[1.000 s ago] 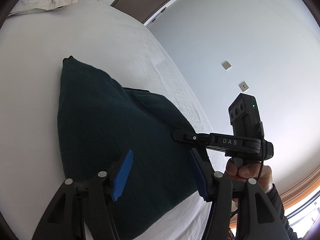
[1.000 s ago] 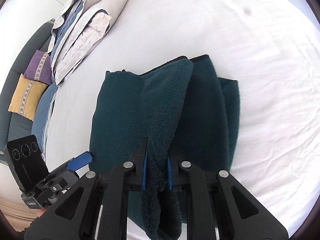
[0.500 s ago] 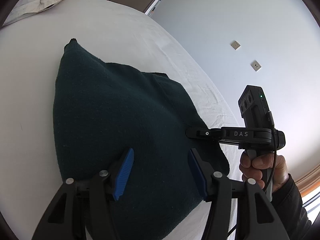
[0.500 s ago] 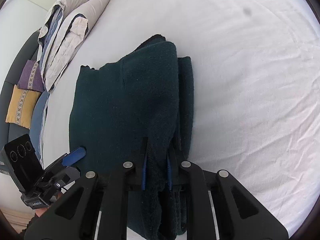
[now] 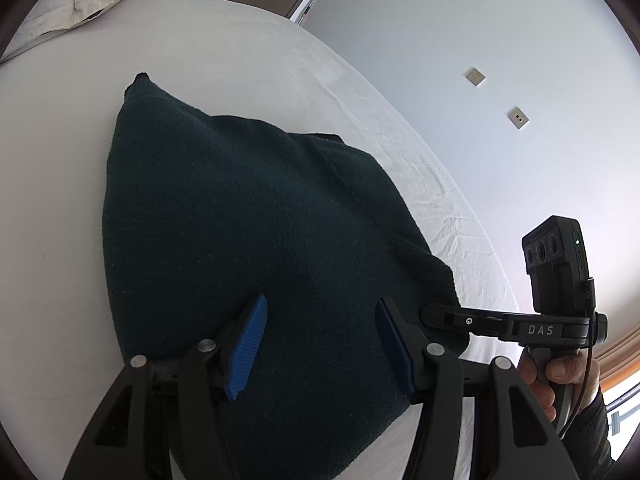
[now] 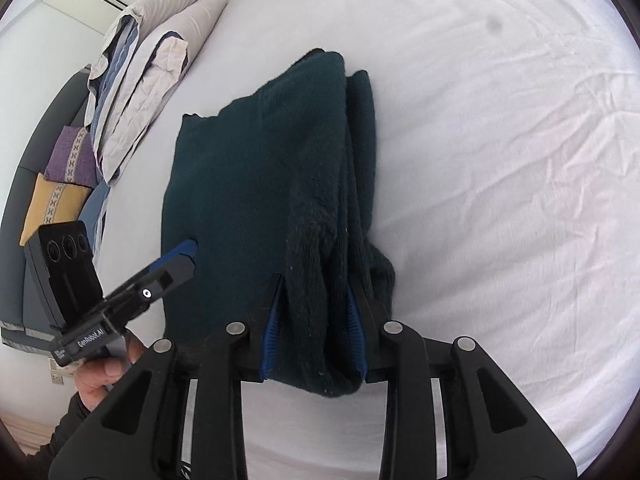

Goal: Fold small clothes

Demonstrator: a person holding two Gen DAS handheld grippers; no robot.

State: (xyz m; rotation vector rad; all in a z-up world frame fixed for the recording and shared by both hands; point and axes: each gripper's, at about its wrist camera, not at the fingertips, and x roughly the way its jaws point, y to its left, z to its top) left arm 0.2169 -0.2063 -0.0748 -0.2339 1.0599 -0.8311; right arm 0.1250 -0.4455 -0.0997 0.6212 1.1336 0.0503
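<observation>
A dark green knitted garment (image 5: pixel 248 232) lies folded on the white bed; in the right wrist view (image 6: pixel 256 184) its right edge is a thick doubled fold. My left gripper (image 5: pixel 320 344) is open and empty, hovering just above the garment's near part. My right gripper (image 6: pixel 316 328) has its jaws parted around the thick folded edge, which still sits between the blue pads (image 6: pixel 272 332) with slack. The right gripper also shows in the left wrist view (image 5: pixel 444 316) at the garment's right corner, and the left gripper shows in the right wrist view (image 6: pixel 176 256) over the garment's left side.
The white bed sheet (image 6: pixel 500 160) surrounds the garment, wrinkled on the right. A folded duvet and pillows (image 6: pixel 144 60) lie at the far head end, with purple and yellow cushions (image 6: pixel 60 176) on a grey sofa beyond. A wall (image 5: pixel 480 80) runs past the bed's far edge.
My right gripper laid the lifted fold down over the garment and its jaws have opened from a tight pinch. The garment now lies flatter. My left gripper stayed open above it.
</observation>
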